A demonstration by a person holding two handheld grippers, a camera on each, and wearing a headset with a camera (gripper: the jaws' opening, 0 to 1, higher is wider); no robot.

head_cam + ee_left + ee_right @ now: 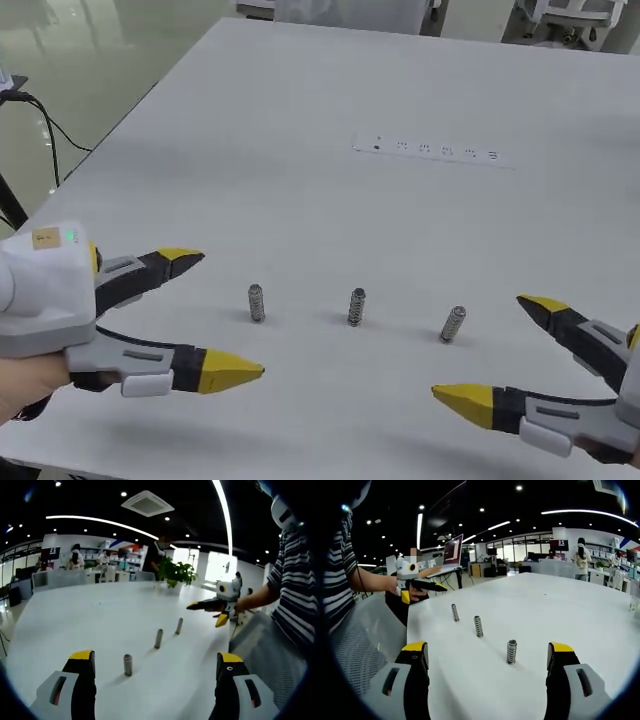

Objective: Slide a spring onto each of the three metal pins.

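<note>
Head view: three grey metal coil springs (356, 306) stand upright, seemingly all pinned, nothing left; yellow-tipped left gripper (230, 314) and right gripper (478, 346) spread, empty.

a white table (300, 200) is spread across the head view, and a white power strip (430, 150) is laid flat on its far part. a black cable (47, 125) is seen left of the table, over the glossy floor (100, 50). in the left gripper view a potted plant (176, 572) is placed beyond the table's far end, and a square ceiling vent (147, 503) is set among round lights. in the right gripper view an open laptop (454, 549) is lit, and a standing person (581, 555) is seen well behind the table.
</note>
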